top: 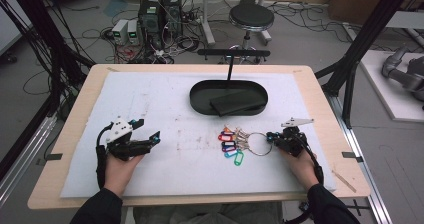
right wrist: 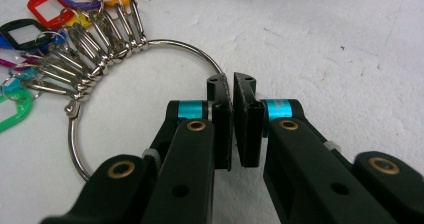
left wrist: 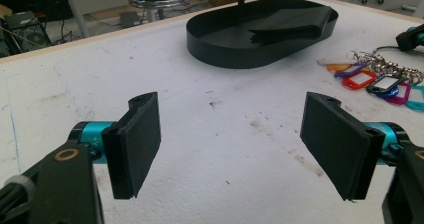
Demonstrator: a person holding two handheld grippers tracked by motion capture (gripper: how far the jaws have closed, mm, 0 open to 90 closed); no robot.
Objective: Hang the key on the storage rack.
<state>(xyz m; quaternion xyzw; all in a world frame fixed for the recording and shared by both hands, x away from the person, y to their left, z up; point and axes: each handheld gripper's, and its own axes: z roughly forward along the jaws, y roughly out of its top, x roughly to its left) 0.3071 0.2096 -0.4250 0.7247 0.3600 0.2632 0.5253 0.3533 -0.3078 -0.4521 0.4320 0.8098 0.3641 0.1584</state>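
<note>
The right hand-held gripper (right wrist: pixel 233 84) pinched the large metal key ring with coloured plastic tags (top: pixel 240 143), which lay right of the tabletop's middle. The left hand-held gripper (left wrist: pixel 232 149) waited spread. Next probably came lifting it toward the black oval tray (top: pixel 200 103).

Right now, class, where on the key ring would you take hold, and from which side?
Grip the bare wire of the key ring on its right side, where the right tool has closed. The tags bunch on its left, leaving that arc free.
</note>
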